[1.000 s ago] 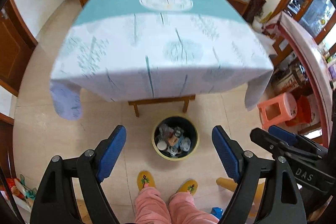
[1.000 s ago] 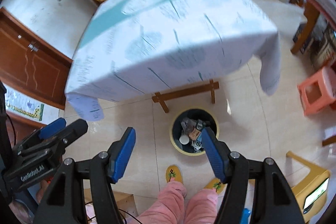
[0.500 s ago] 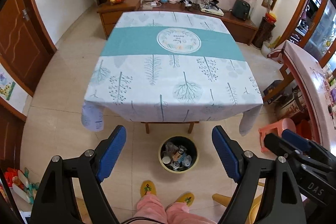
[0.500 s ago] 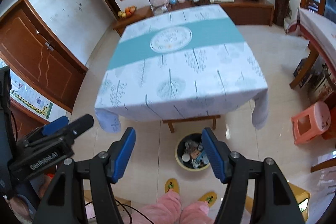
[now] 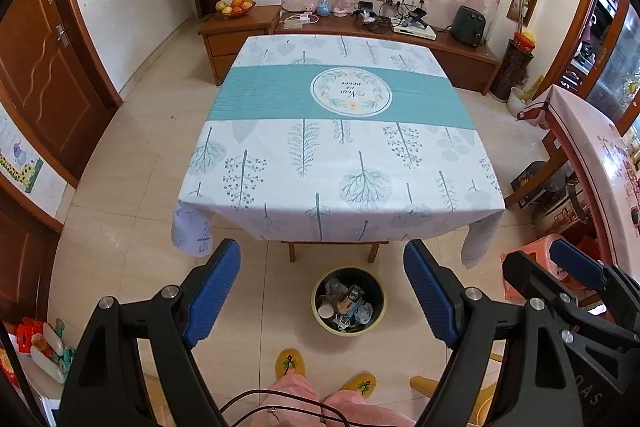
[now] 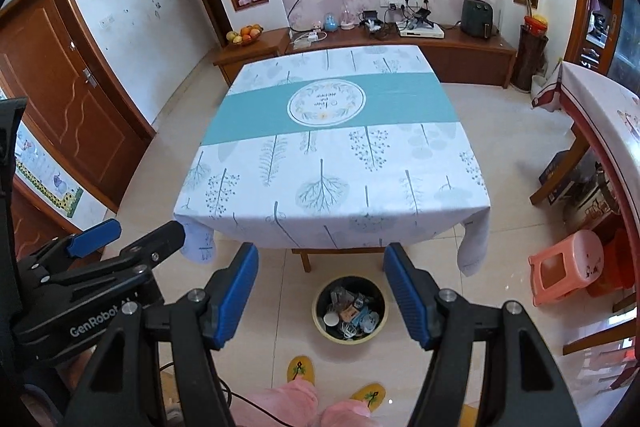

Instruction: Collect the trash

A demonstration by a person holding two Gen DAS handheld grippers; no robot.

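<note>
Left wrist: left gripper (image 5: 322, 281) spread wide, empty, high over floor; trash in bin (image 5: 349, 301) below, just before table (image 5: 340, 147); slippers (image 5: 290, 363) near bin.
Right wrist: right gripper (image 6: 321, 285) apart, empty; bin (image 6: 349, 309) between fingers; stool (image 6: 566, 267) at right.

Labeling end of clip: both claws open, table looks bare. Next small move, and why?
Probably none beyond lowering both to rest. The tablecloth shows no items, the trash bin on the floor already holds the pieces, and the left claw and right claw are open and carry nothing.
</note>
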